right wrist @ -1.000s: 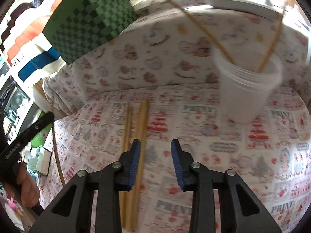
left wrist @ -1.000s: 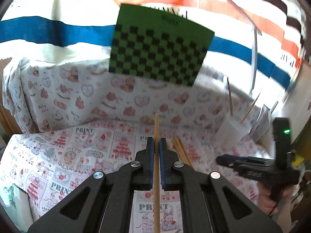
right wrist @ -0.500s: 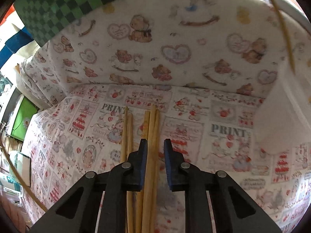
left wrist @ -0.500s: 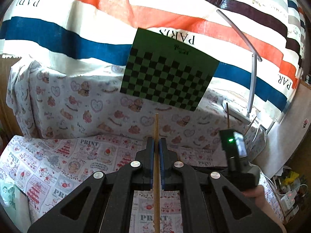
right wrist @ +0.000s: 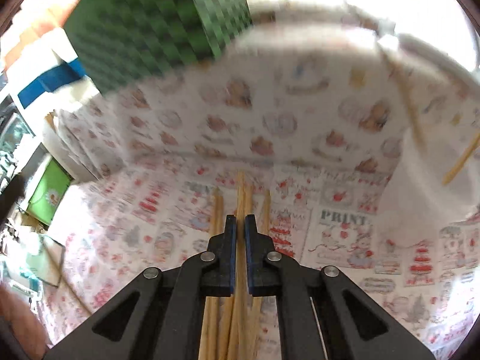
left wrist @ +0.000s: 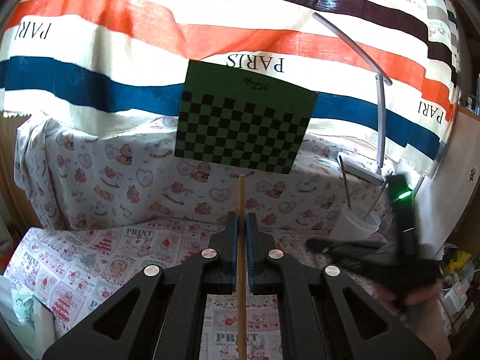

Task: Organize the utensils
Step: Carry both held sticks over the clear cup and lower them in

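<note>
The worktop [left wrist: 78, 258], draped in a printed cartoon cloth, is filling the lower half of both views, with a striped fabric backdrop [left wrist: 120, 69] hanging behind it and a green checkered board [left wrist: 244, 129] leaning at twelve o'clock in the left wrist view. A white plastic cup [left wrist: 357, 225] is standing at about three o'clock in that view, already carrying a couple of chopsticks that are angling out of its mouth. The remaining loose chopsticks [right wrist: 216, 210] are lying in a small bundle on the cloth, running from six toward twelve o'clock under the right gripper [right wrist: 240, 225]. That gripper's jaws are sitting closed on one stick from the bundle, a single chopstick [right wrist: 241, 189] that is poking out ahead of the tips, though the blur is making it hard to tell whether a neighbour is pinched along with it. The left gripper [left wrist: 241, 222] is hovering above the cloth with its jaws clamped on its own chopstick [left wrist: 241, 198], which is pointing straight to twelve o'clock. The likely trouble from here is judged to be twofold: the right jaws may be dragging a second stick along, which could drop or scatter the bundle as the hand is lifting; and both grippers are heading for the same narrow cup, so the long sticks could be clashing with each other or with those already inside, tipping the light cup over. A thin round stick could also be swivelling in the pads and missing the rim.
</note>
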A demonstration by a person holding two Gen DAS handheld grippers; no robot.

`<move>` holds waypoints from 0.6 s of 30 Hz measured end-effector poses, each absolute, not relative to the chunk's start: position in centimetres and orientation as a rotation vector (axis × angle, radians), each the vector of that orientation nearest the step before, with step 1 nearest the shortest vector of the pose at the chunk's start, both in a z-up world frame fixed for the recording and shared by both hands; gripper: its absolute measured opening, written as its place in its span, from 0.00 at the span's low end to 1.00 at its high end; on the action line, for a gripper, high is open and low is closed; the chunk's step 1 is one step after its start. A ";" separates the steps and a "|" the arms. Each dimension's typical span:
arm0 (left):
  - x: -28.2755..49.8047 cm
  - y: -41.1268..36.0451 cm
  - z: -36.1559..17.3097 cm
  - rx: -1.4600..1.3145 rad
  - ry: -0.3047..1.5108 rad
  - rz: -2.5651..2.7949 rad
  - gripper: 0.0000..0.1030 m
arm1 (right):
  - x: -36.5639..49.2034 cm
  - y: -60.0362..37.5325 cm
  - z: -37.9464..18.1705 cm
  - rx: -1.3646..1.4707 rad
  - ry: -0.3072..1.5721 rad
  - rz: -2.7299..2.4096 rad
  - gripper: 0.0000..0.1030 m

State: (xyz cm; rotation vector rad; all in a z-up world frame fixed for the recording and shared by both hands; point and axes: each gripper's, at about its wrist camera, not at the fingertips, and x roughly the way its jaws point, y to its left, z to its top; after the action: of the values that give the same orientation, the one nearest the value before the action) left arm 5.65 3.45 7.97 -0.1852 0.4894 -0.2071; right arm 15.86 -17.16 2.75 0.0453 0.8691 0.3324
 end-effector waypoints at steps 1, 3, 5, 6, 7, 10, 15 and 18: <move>5.6 3.3 8.2 -0.184 0.485 -0.206 0.04 | 14.9 -17.4 4.3 0.045 0.819 0.339 0.06; 5.4 3.0 8.8 -0.179 0.478 -0.207 0.04 | 13.6 -17.8 6.4 0.047 0.750 0.346 0.06; 5.3 2.5 9.4 -0.166 0.469 -0.207 0.04 | 12.2 -18.2 8.7 0.037 0.678 0.344 0.06; 5.3 2.2 9.8 -0.157 0.467 -0.204 0.04 | 11.5 -18.4 9.7 0.033 0.642 0.342 0.06; 5.3 1.9 10.0 -0.148 0.468 -0.200 0.04 | 10.8 -18.6 10.8 0.034 0.603 0.338 0.06; 5.5 0.8 10.8 -0.129 0.470 -0.203 0.04 | 9.2 -19.5 13.2 0.059 0.533 0.345 0.06; 5.9 -1.4 11.9 -0.092 0.468 -0.220 0.04 | 6.9 -22.0 16.1 0.075 0.418 0.314 0.06; 6.5 -3.1 12.7 -0.074 0.469 -0.236 0.04 | 6.2 -23.1 17.0 0.085 0.378 0.297 0.06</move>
State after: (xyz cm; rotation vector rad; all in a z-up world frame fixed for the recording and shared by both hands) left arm 6.45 -3.14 12.73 -0.0740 0.4690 -0.2362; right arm 6.21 -23.14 16.97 0.0851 0.3783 0.2965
